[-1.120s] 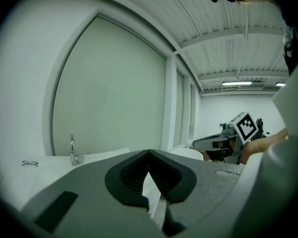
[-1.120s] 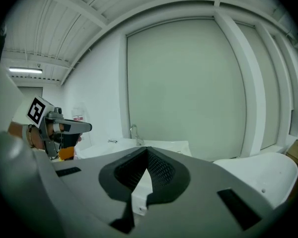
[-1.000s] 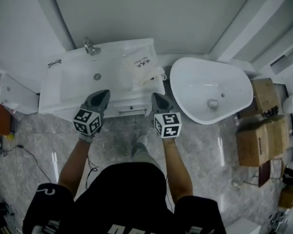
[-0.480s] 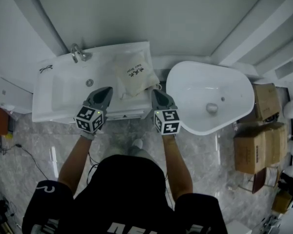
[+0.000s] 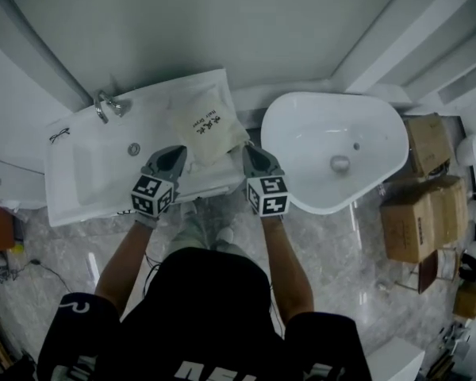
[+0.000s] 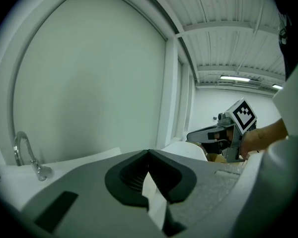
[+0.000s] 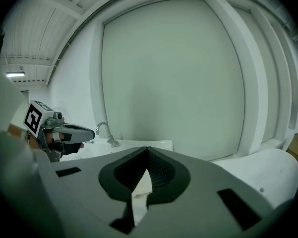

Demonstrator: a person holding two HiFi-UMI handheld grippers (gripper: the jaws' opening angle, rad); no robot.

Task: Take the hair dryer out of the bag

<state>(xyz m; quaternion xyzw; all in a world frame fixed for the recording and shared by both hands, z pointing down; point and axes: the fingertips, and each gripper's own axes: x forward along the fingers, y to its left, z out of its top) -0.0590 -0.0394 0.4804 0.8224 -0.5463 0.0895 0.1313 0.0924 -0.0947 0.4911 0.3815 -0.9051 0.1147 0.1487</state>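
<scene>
A cream drawstring bag (image 5: 205, 125) with dark print lies on the right end of the white sink counter (image 5: 79, 197). No hair dryer shows; whatever the bag holds is hidden. My left gripper (image 5: 175, 154) hovers at the bag's near left edge, jaws shut and empty. My right gripper (image 5: 248, 149) hangs at the bag's near right corner, also shut on nothing. In the left gripper view the jaws (image 6: 149, 153) meet at a point, with the right gripper (image 6: 223, 133) off to the side. The right gripper view shows its closed jaws (image 7: 147, 150) and the left gripper (image 7: 64, 133).
A chrome faucet (image 5: 105, 105) stands at the back of the basin (image 5: 103, 153). A white bathtub (image 5: 333, 149) sits right of the counter. Cardboard boxes (image 5: 416, 213) are stacked on the floor at the right. A wall rises behind the sink.
Both grippers have come forward to the counter's front edge, and now flank the bag's near side. Their jaws stayed shut.
</scene>
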